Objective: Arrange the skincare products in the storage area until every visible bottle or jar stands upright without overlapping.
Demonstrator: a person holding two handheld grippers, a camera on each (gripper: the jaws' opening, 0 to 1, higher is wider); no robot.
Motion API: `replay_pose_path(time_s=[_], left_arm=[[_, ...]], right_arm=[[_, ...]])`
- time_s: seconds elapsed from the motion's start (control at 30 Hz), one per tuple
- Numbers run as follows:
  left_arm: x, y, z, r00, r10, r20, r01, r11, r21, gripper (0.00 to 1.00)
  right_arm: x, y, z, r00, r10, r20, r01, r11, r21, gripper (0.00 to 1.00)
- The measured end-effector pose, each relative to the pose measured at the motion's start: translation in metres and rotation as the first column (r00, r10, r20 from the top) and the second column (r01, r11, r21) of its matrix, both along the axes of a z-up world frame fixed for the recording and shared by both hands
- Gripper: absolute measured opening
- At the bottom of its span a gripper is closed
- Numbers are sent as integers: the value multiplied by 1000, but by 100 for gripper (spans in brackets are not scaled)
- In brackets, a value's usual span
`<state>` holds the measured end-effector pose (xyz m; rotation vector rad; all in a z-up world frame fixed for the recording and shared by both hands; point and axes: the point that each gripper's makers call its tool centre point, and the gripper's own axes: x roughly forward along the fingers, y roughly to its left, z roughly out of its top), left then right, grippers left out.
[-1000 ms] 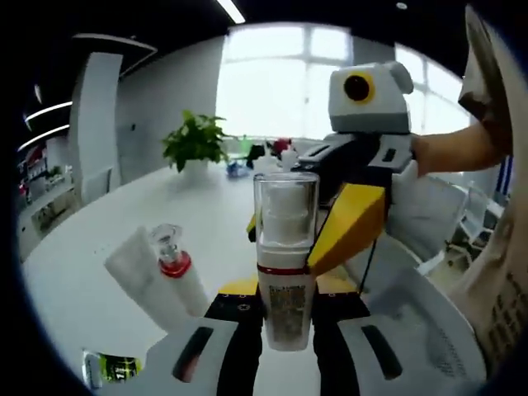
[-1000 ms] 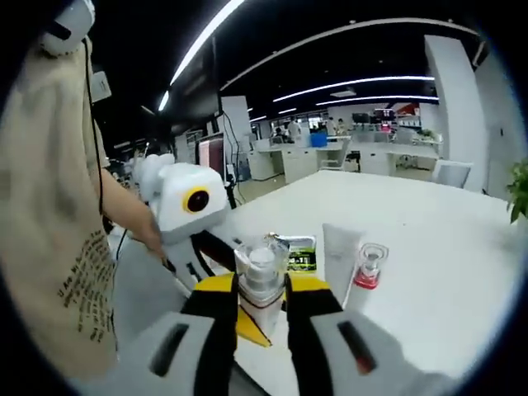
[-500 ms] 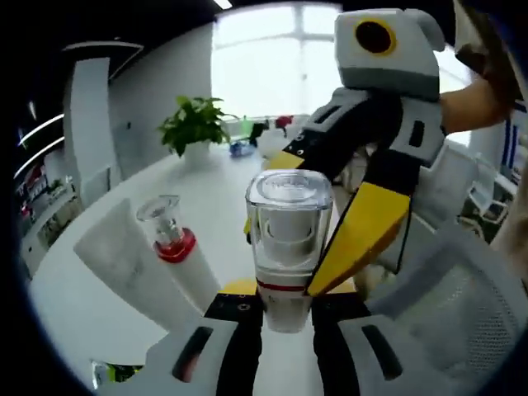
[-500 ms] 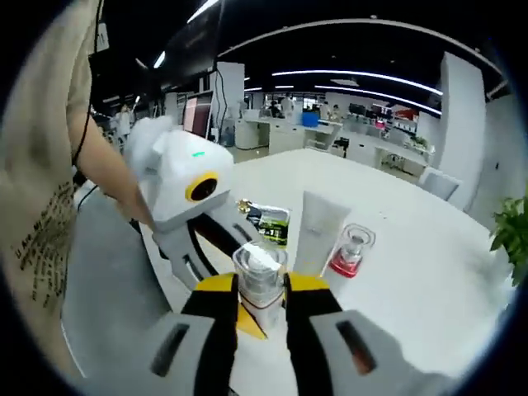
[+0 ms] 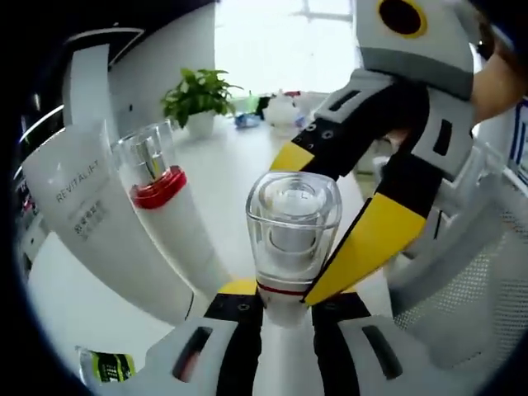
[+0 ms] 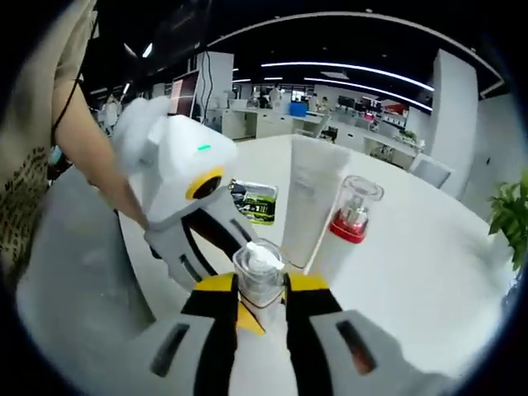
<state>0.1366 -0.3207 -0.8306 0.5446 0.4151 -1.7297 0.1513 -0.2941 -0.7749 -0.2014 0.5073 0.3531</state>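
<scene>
A pump bottle with a clear cap and a red band (image 5: 293, 227) sits between the jaws of my left gripper (image 5: 286, 307), which is shut on its base. The right gripper's yellow-tipped jaws press on the same bottle from the right. In the right gripper view the bottle (image 6: 261, 271) is pinched by my right gripper (image 6: 261, 304), while the left gripper reaches in from the left. A white tube (image 5: 99, 223) (image 6: 309, 198) stands upright on the table. A clear-capped bottle with a red collar (image 5: 157, 169) (image 6: 355, 210) stands close against it.
A green sachet (image 6: 254, 200) (image 5: 103, 363) lies flat on the white table (image 6: 429, 280) behind the tube. A grey mesh chair (image 5: 462, 305) is beside the table edge. A potted plant (image 5: 196, 99) stands far back. A person's arm (image 6: 78, 140) holds the left gripper.
Both grippers, still on the pump bottle, have come closer to the white tube and red-collared bottle, which look larger now. The left view looks down more onto the cap.
</scene>
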Motion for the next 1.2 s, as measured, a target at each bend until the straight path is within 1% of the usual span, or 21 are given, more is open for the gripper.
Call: replay_pose_path(time_s=[0.1, 0.33, 0.4, 0.63, 0.9, 1.1, 1.2], left_arm=[[3, -2, -5, 1000, 6, -6, -6, 1000, 11, 19], [11, -6, -14, 1000, 26, -15, -26, 999, 26, 19], [12, -7, -13, 999, 37, -30, -36, 999, 20, 19], [17, -14, -16, 999, 43, -26, -42, 999, 18, 19], [23, -19, -19, 998, 58, -27, -57, 998, 21, 19], [30, -18, -21, 996, 82, -23, -82, 996, 34, 18], [31, -17, -22, 996, 90, -27, -89, 995, 35, 18]], right_arm=[[3, -5, -5, 1000, -14, -7, 14, 1000, 19, 21], [9, -12, -15, 999, -32, -26, 33, 999, 36, 21], [11, -13, -13, 999, -33, -17, 34, 999, 42, 21], [16, -18, -13, 999, -33, -13, 33, 999, 30, 21], [23, -27, -14, 999, -31, -9, 31, 999, 36, 21], [28, -36, -13, 999, -45, -7, 45, 998, 37, 21], [29, -35, -13, 999, -38, -3, 38, 999, 35, 21]])
